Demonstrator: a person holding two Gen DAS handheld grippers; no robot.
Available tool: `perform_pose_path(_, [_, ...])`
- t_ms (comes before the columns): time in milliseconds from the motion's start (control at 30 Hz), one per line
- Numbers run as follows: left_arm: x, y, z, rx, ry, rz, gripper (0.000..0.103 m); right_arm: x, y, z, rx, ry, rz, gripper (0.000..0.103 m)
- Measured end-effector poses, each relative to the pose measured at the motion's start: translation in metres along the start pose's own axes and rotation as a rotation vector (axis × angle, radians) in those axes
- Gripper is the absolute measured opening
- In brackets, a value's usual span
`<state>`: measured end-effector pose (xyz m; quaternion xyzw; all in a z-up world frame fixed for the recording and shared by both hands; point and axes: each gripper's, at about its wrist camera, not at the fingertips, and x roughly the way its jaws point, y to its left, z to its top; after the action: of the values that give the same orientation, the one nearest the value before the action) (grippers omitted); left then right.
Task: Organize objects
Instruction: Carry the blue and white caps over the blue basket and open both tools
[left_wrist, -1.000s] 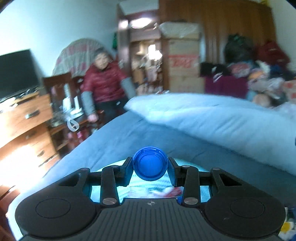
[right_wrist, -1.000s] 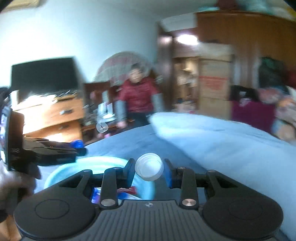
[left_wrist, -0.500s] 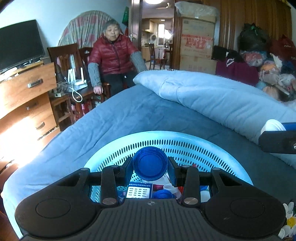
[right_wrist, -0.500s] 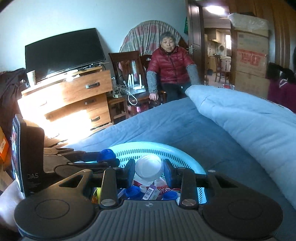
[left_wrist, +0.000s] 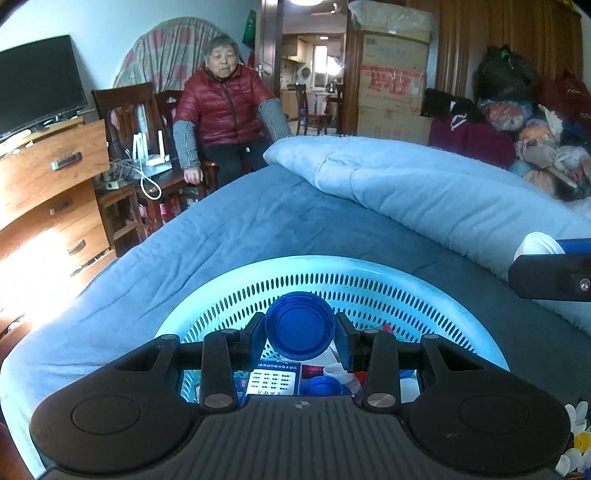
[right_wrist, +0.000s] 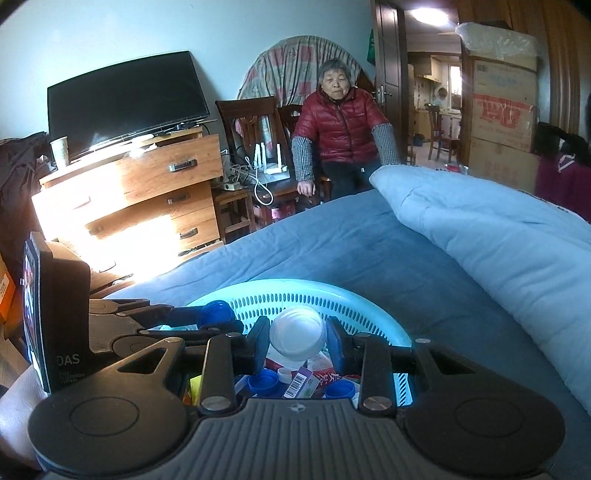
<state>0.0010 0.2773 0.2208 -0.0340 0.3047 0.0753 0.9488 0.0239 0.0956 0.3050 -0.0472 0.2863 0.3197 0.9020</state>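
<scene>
My left gripper (left_wrist: 300, 326) is shut on a blue bottle cap (left_wrist: 299, 324) and holds it over the light blue perforated basket (left_wrist: 369, 275) on the bed. My right gripper (right_wrist: 297, 338) is shut on a white bottle cap (right_wrist: 297, 334) above the same basket (right_wrist: 332, 291). Inside the basket lie several blue caps (right_wrist: 263, 382), a white cap (left_wrist: 338, 371) and small printed packets (left_wrist: 273, 380). The left gripper with its blue cap also shows in the right wrist view (right_wrist: 216, 314). The right gripper's finger (left_wrist: 550, 277) and white cap show at the right edge of the left wrist view.
The basket sits on a blue bedsheet (left_wrist: 258, 221) with a folded light blue quilt (left_wrist: 443, 192) to the right. A seated person in a red jacket (right_wrist: 341, 122), a wooden dresser (right_wrist: 140, 199) with a TV, chairs and stacked boxes (left_wrist: 393, 81) stand beyond the bed.
Both grippers have tilted down and moved over the basket, which now fills the lower view. Each still holds its cap.
</scene>
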Motion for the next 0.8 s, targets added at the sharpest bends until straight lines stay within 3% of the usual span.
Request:
perform_pose_path(300, [0.002, 0.000, -0.001, -0.004, 0.000, 0.011, 0.041, 0.008, -0.002, -0.002, -0.002, 0.009, 0.007, 0.036])
perform_pose_path(333, [0.002, 0.001, -0.001, -0.008, -0.003, 0.014, 0.051, 0.009, -0.001, -0.002, -0.002, 0.012, 0.009, 0.040])
perform_pose_path(367, [0.002, 0.002, -0.001, -0.013, -0.011, 0.021, 0.069, 0.011, -0.001, -0.002, -0.004, 0.018, 0.015, 0.045])
perform_pose_path(400, [0.000, 0.002, -0.002, -0.014, -0.025, 0.025, 0.078, 0.010, -0.001, -0.003, -0.006, 0.017, 0.018, 0.061])
perform_pose_path(433, [-0.001, 0.001, -0.003, -0.007, -0.042, 0.026, 0.088, 0.008, 0.000, -0.004, -0.013, 0.004, 0.013, 0.069])
perform_pose_path(600, [-0.018, -0.005, -0.002, 0.004, -0.098, 0.011, 0.089, -0.027, -0.008, -0.018, 0.017, -0.099, -0.005, 0.071])
perform_pose_path(667, [-0.039, -0.015, -0.003, 0.002, -0.151, -0.043, 0.089, -0.061, -0.015, -0.047, 0.043, -0.188, -0.036, 0.081])
perform_pose_path(700, [-0.053, -0.022, -0.005, 0.008, -0.187, -0.091, 0.089, -0.078, -0.017, -0.067, 0.052, -0.225, -0.069, 0.090])
perform_pose_path(800, [-0.106, -0.058, -0.024, 0.090, -0.323, -0.312, 0.091, -0.131, -0.023, -0.155, 0.097, -0.344, -0.213, 0.098])
